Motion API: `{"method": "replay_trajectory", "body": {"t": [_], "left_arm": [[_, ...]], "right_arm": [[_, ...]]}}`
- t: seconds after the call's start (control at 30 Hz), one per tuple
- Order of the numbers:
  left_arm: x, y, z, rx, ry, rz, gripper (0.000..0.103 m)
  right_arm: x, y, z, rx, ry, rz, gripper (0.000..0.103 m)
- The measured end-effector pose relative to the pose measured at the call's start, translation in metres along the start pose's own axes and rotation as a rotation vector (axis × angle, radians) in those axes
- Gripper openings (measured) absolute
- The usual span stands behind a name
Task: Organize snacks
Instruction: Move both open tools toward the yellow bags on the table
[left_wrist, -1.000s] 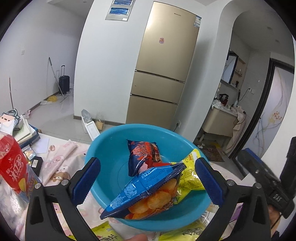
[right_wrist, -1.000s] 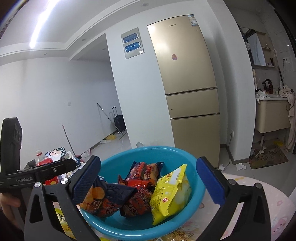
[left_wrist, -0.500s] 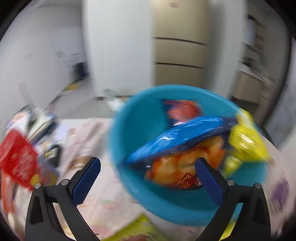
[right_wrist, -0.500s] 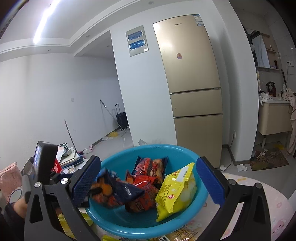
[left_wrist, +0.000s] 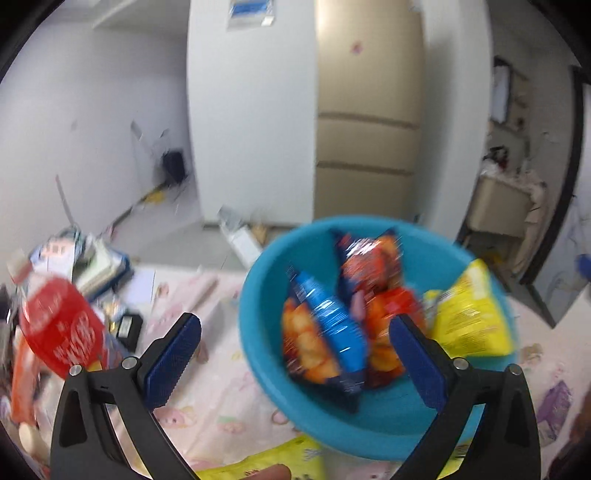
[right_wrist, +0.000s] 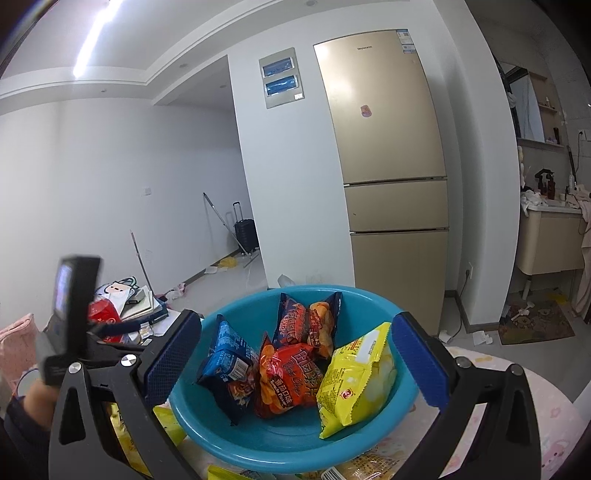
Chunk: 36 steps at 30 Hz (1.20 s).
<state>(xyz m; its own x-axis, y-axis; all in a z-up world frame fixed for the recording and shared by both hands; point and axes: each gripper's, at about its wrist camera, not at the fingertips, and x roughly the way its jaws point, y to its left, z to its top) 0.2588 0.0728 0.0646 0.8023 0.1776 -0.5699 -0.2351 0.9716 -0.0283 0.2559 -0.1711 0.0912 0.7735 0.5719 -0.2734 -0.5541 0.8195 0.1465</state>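
left gripper (left_wrist: 295, 343) stands with jaws apart, empty, left of the blue basin (right_wrist: 229, 439). inside the basin, left to right: blue packet (right_wrist: 227, 365), two red packets (right_wrist: 286, 376), yellow packet (right_wrist: 354, 376). right gripper (right_wrist: 295, 362) is likewise spread and empty, straddling the basin. judged light, air-filled, crinkly, slippery film; best pinched at a sealed top edge. more yellow packets (left_wrist: 266, 465) lie on the bench (left_wrist: 221, 406) in front of the basin. a red bottle (left_wrist: 59, 328) and books crowd the basin's left.
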Motion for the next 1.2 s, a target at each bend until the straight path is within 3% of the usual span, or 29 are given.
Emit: {"method": "replay_trajectory", "body": {"t": [0.33, 0.43, 0.57, 0.7, 0.93, 1.1, 1.2], "left_arm": [[-0.105, -0.016, 0.028, -0.009, -0.213, -0.123, 0.103], [-0.135, -0.014, 0.033, -0.030, -0.261, -0.161, 0.103], [-0.167, -0.009, 0.033, -0.045, -0.293, -0.156, 0.103], [-0.180, -0.007, 0.017, -0.019, -0.283, -0.136, 0.103], [-0.175, 0.005, -0.031, -0.033, -0.219, -0.101, 0.103], [-0.149, 0.010, -0.062, -0.040, -0.154, -0.039, 0.103], [-0.128, 0.013, -0.080, -0.061, -0.105, -0.042, 0.103]], "right_arm": [[-0.050, 0.017, 0.030, -0.043, -0.072, -0.006, 0.103], [-0.083, 0.036, 0.043, -0.101, -0.138, 0.007, 0.103], [-0.116, 0.056, 0.049, -0.157, -0.193, 0.030, 0.103], [-0.137, 0.066, 0.037, -0.189, -0.201, 0.048, 0.103], [-0.147, 0.068, -0.014, -0.211, -0.127, 0.044, 0.103], [-0.144, 0.058, -0.049, -0.173, -0.093, 0.068, 0.103], [-0.130, 0.044, -0.065, -0.118, -0.064, 0.102, 0.103]]}}
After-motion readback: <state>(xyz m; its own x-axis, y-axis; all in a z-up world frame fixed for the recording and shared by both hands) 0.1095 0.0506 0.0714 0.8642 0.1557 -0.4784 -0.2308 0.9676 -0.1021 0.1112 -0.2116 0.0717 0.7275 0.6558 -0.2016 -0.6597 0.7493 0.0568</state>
